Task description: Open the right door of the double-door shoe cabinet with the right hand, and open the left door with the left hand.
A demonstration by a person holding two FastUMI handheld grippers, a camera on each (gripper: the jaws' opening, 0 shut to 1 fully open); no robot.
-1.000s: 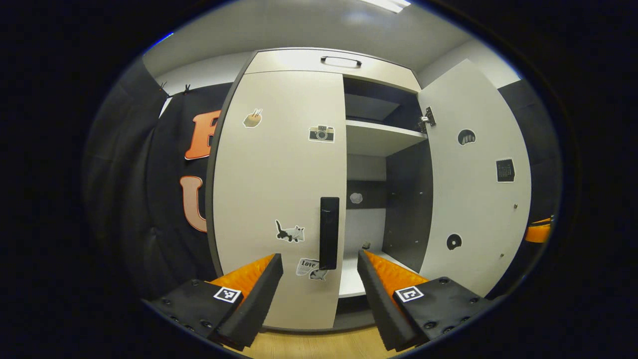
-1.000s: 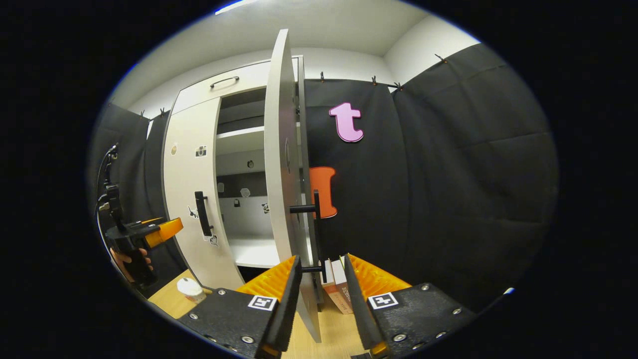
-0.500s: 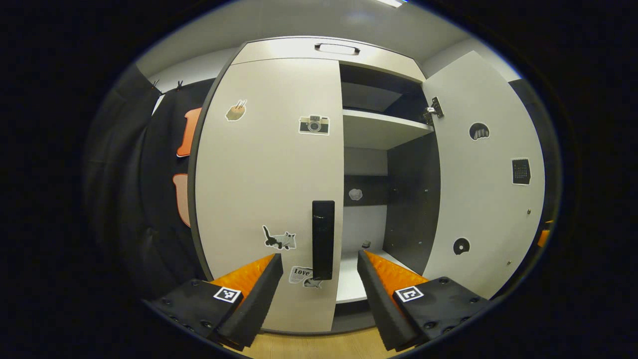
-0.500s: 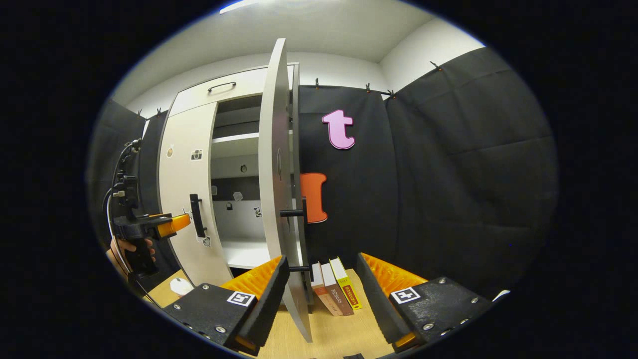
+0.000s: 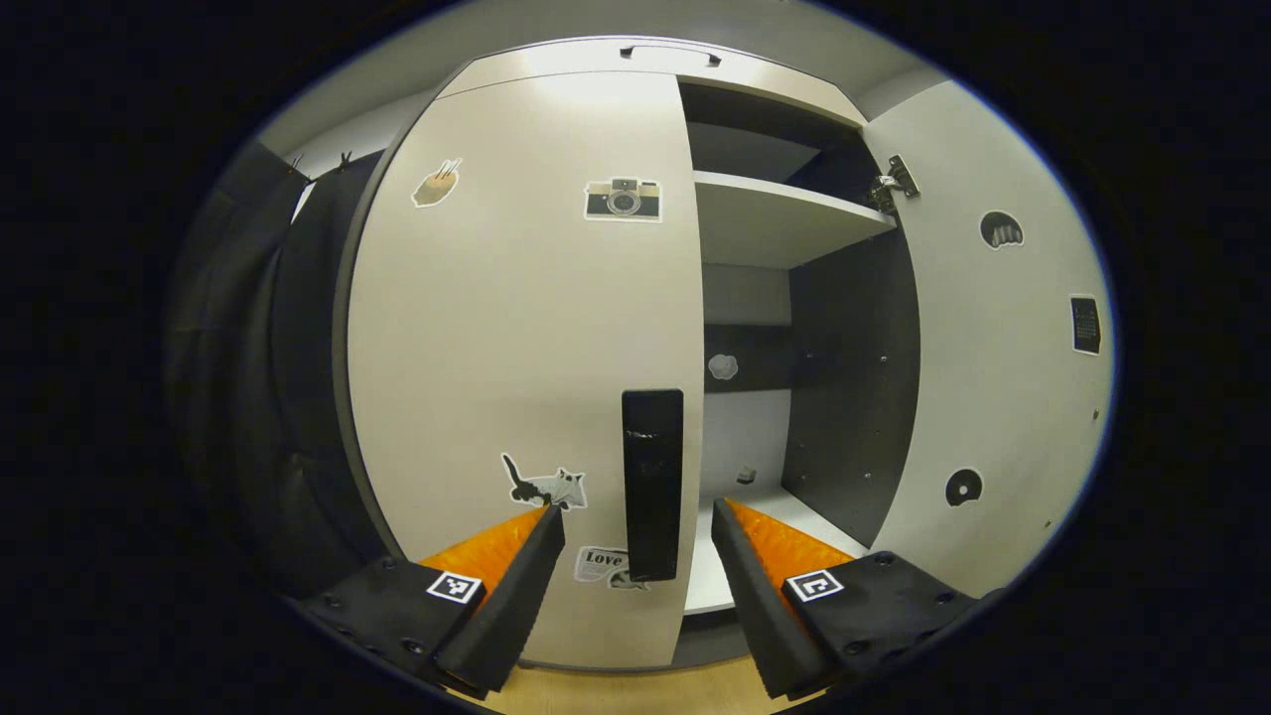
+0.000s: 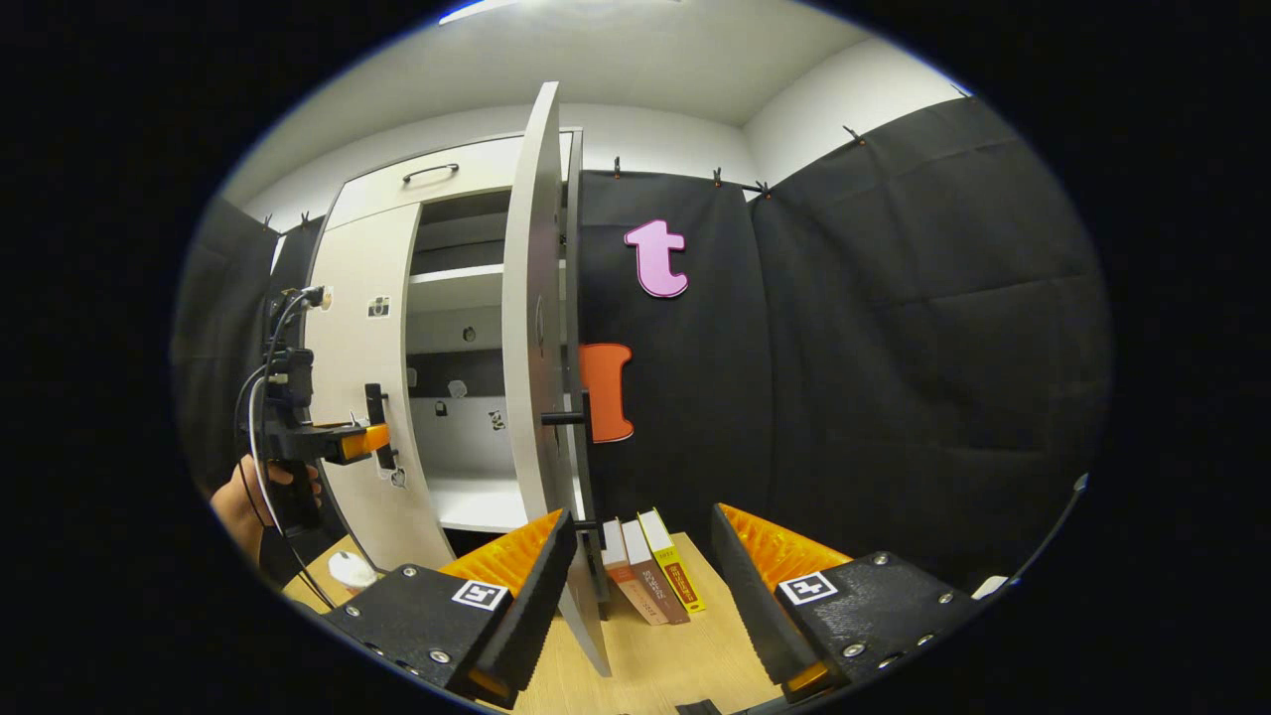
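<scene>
The pale shoe cabinet's left door (image 5: 516, 328) is closed and carries stickers and a black vertical handle (image 5: 652, 484). My left gripper (image 5: 635, 526) is open, with one finger on each side of that handle's lower end. The right door (image 5: 993, 348) stands swung open, baring the shelves (image 5: 784, 214). In the right gripper view that door (image 6: 534, 328) appears edge-on, and its black handle (image 6: 584, 422) sticks out to the right. My right gripper (image 6: 635, 536) is open and holds nothing; the door edge lies beside its left finger. The left gripper (image 6: 333, 442), held by a hand (image 6: 248, 492), reaches the left door's handle (image 6: 375, 422).
Three books (image 6: 650, 566) stand on the wooden floor (image 6: 675, 655) against the black cloth wall, right of the open door. A small white object (image 6: 350, 569) lies on the floor below the left door. A drawer front with a handle (image 5: 665, 50) tops the cabinet.
My left gripper has moved in to the left door's handle. My right gripper has opened off the right door's handle and drawn back; that door has stayed open.
</scene>
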